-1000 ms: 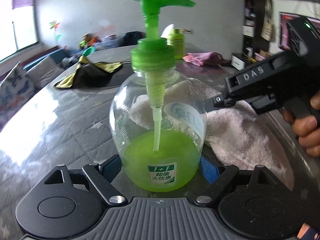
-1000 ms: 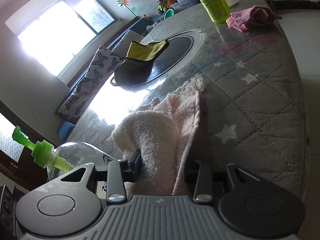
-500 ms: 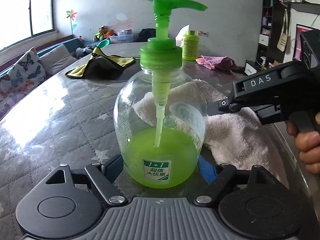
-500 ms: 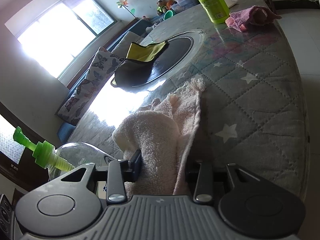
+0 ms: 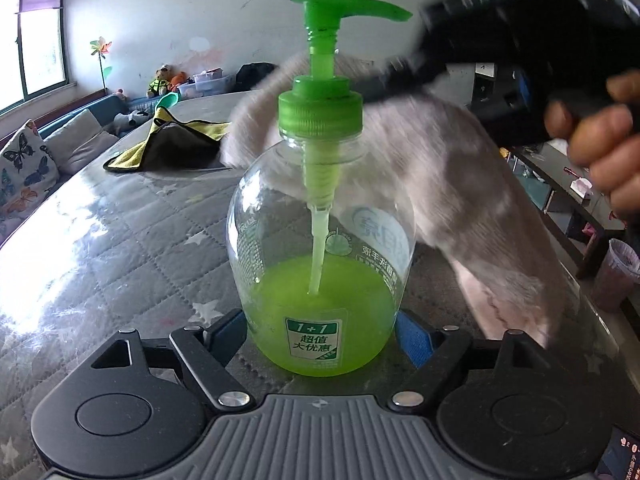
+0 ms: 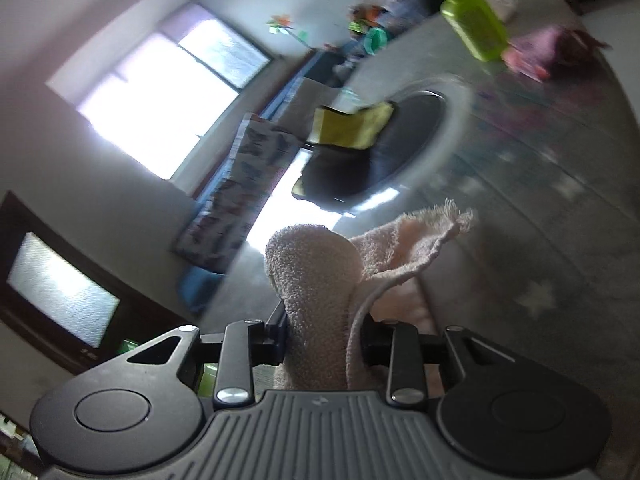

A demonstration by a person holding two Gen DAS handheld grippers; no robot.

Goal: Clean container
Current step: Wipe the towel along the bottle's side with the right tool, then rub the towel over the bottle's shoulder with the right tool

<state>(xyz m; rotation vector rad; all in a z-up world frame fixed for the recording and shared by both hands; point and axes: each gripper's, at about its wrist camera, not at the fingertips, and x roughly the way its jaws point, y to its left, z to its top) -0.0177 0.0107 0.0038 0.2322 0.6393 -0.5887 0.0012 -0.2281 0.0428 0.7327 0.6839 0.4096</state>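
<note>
A clear pump bottle with green liquid and a green pump stands on the quilted table. My left gripper is shut on its lower body, a blue pad pressed against each side. A hand at the upper right holds my right gripper, which is blurred behind the pump head. It is shut on a pale pink towel that hangs in the air behind and to the right of the bottle. In the right wrist view the towel bulges up between the right gripper's clamped fingers.
A yellow and black cloth lies on a dark round disc further back on the table. A green bottle and a pink cloth sit at the far end. A sofa with a butterfly cushion stands left.
The right gripper has risen and carried the towel off the table, up behind the bottle's pump. The left jaws came in against the bottle.
</note>
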